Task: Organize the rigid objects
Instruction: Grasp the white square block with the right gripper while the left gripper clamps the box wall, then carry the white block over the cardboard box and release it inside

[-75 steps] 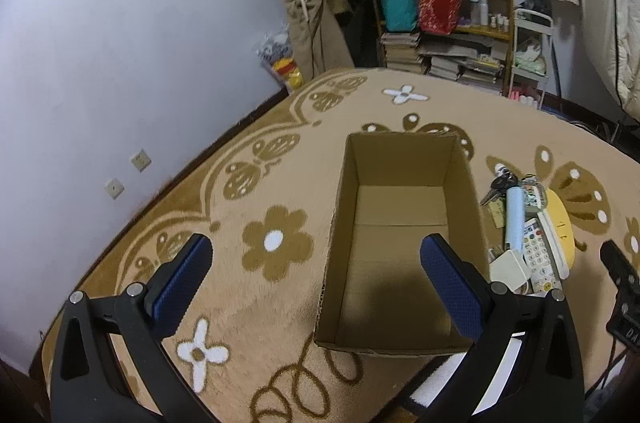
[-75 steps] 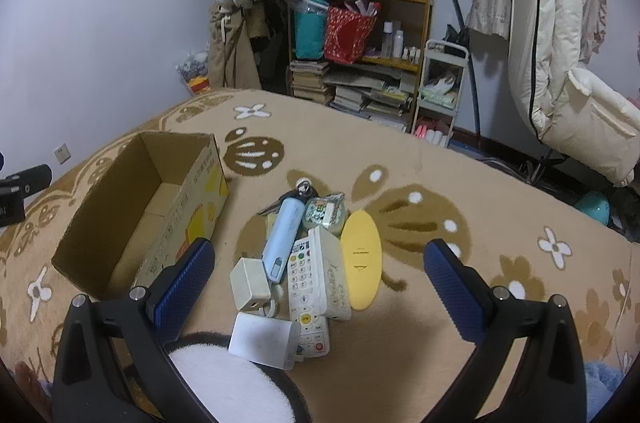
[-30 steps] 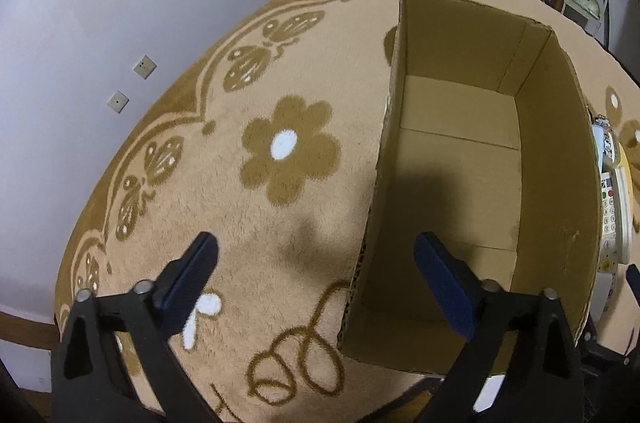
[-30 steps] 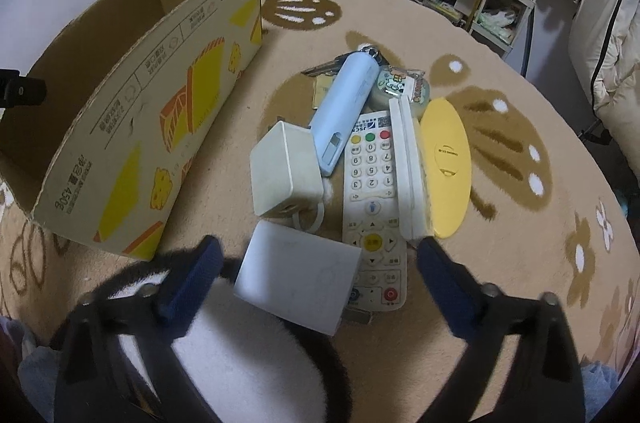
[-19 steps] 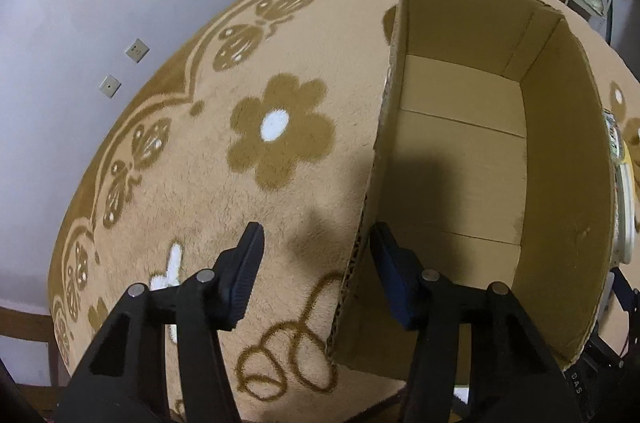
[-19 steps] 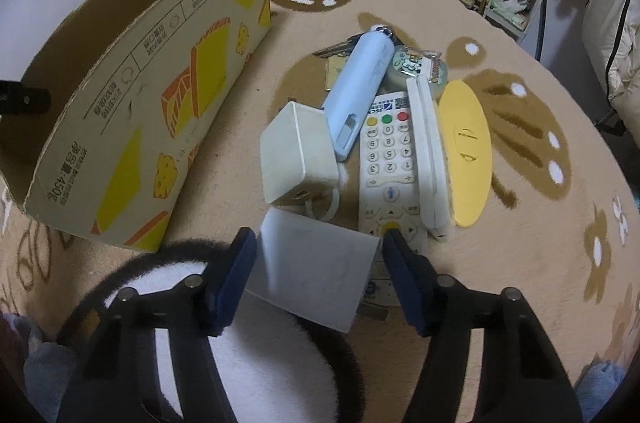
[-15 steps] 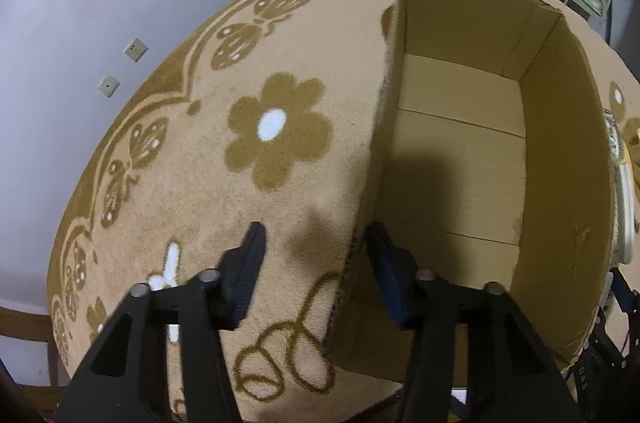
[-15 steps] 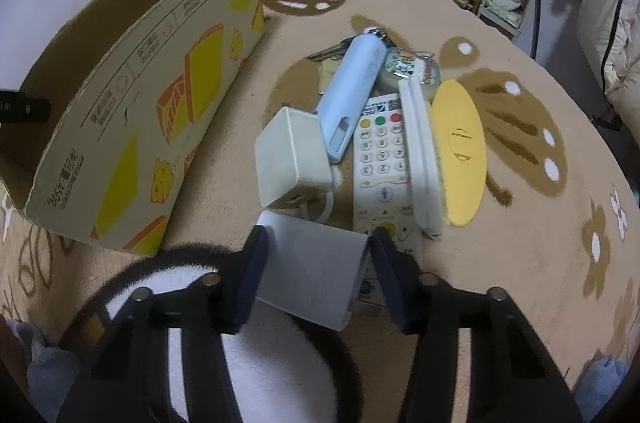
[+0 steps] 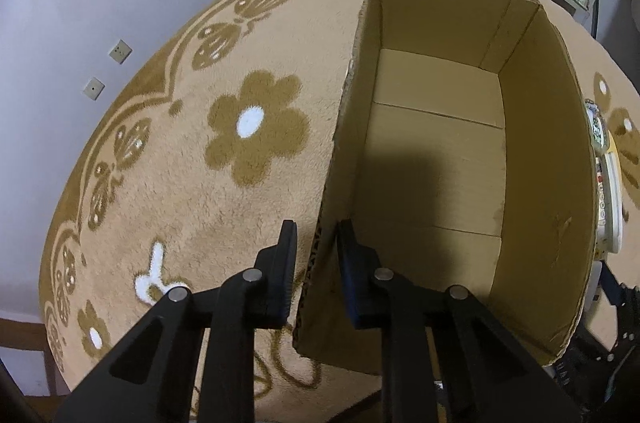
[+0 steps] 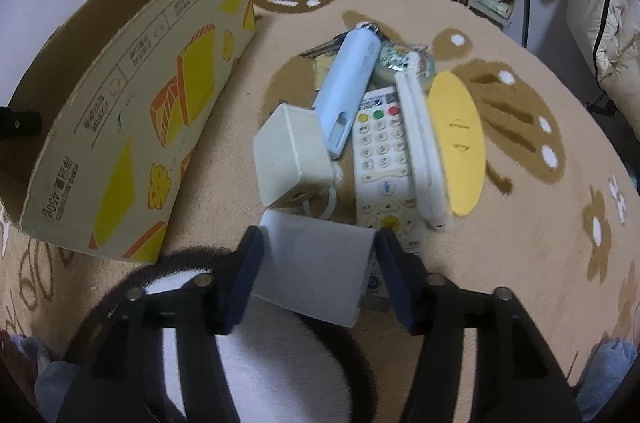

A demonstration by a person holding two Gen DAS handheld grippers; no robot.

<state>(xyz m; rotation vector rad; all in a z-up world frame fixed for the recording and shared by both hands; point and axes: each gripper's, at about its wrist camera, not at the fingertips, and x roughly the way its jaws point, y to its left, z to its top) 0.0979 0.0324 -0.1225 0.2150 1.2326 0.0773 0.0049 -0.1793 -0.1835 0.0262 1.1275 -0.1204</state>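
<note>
Left gripper (image 9: pixel 316 255) fingers just closing onto the cardboard box (image 9: pixel 540 127) near wall, right gripper (image 10: pixel 318 263) fingers reopening slightly, grasping a white block (image 10: pixel 316 273) beside the box, remote (image 10: pixel 382 159) beyond.

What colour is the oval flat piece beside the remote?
Yellow oval piece; clearest in the right wrist view.

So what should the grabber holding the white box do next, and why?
Probably lift the white box and carry it toward the cardboard box. The right gripper has it between its pads, and the left gripper pinches the empty carton's wall.
</note>
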